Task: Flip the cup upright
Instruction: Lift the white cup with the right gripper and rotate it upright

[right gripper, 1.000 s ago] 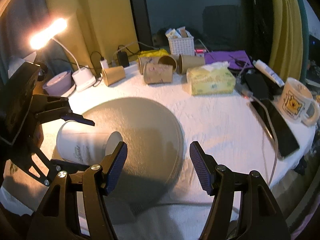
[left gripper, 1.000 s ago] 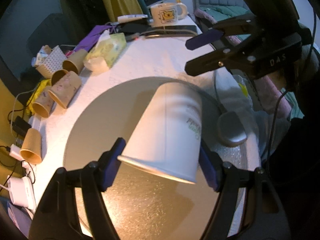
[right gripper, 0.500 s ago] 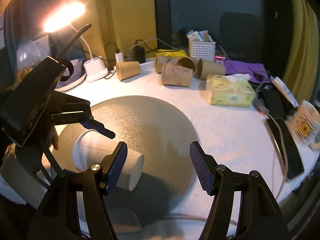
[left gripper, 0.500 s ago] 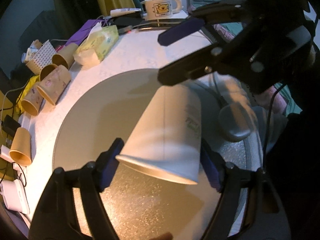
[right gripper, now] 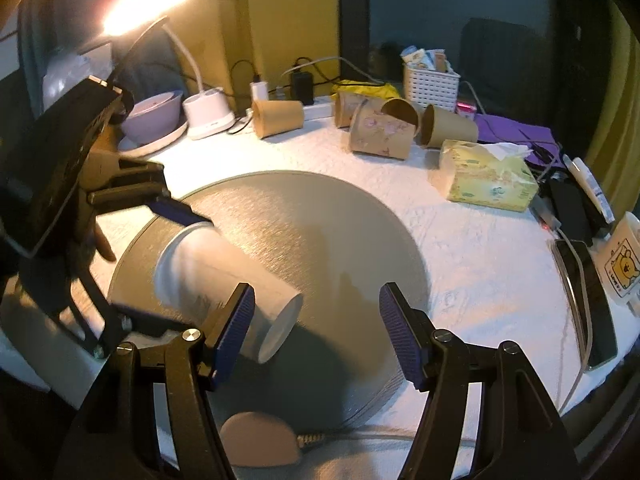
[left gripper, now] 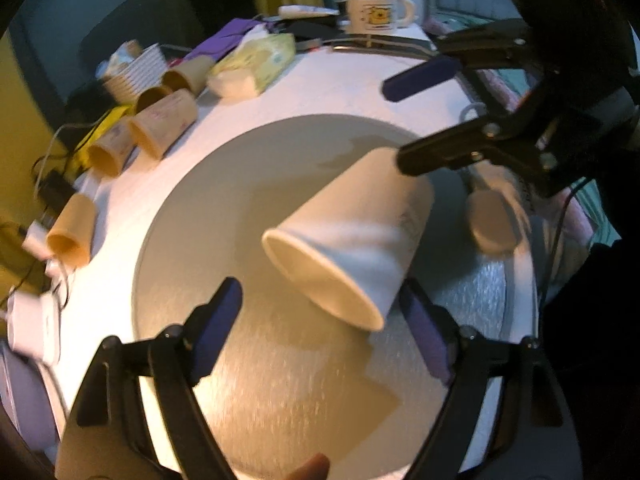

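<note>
White cup (left gripper: 352,236) tilted, mat (left gripper: 224,216) edge near

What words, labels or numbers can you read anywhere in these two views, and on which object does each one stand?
None can be read.
White cup: faint green print on its side, too blurred.
Bear mug: small text beside the picture, too small.
Tissue pack: printed pattern, no legible words.

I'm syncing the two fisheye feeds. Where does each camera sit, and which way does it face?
Left wrist: on the left gripper, facing the white cup's mouth; right gripper opposite.
Right wrist: on the right gripper, facing the lamp; left gripper's fingers at the cup's rim.
Shared: cup, round mat, brown cups.
</note>
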Demonstrator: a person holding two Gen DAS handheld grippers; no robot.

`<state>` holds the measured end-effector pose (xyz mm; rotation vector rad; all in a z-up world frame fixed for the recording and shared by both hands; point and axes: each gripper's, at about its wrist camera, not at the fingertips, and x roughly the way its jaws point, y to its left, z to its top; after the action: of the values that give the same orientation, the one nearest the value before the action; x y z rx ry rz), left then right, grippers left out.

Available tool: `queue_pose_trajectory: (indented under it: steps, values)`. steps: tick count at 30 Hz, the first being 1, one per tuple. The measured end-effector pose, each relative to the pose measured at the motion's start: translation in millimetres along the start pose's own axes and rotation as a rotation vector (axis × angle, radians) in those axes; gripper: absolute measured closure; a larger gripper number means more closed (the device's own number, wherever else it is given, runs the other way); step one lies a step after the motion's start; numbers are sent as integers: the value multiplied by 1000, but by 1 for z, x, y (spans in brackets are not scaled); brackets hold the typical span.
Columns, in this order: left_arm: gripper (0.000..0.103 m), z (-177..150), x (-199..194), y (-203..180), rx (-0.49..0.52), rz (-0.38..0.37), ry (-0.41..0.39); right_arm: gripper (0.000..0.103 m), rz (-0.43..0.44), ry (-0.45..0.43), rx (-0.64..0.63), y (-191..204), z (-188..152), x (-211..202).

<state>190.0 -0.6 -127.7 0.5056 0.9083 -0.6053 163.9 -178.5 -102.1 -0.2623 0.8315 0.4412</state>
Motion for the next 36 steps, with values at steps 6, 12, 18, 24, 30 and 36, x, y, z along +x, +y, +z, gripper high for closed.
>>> queue_pose_trajectory:
  steps: [6, 12, 18, 24, 30, 36]
  values:
    - [21, -22, -15, 2, -96, 64, 3, 35, 40, 13, -56, 16, -1, -2]
    - [21, -40, -31, 11, -234, 128, -18, 35, 73, 48, -157, 40, 1, 1]
    - [21, -60, -56, 11, -347, 142, -97, 35, 78, 86, -241, 56, 10, 8]
    - [21, -78, -76, 13, -452, 140, -189, 31, 71, 139, -301, 68, 17, 19]
    - [21, -85, -92, 10, -479, 153, -268, 31, 73, 197, -349, 77, 23, 32]
    - [21, -94, -96, 14, -526, 162, -310, 31, 72, 239, -379, 85, 29, 46]
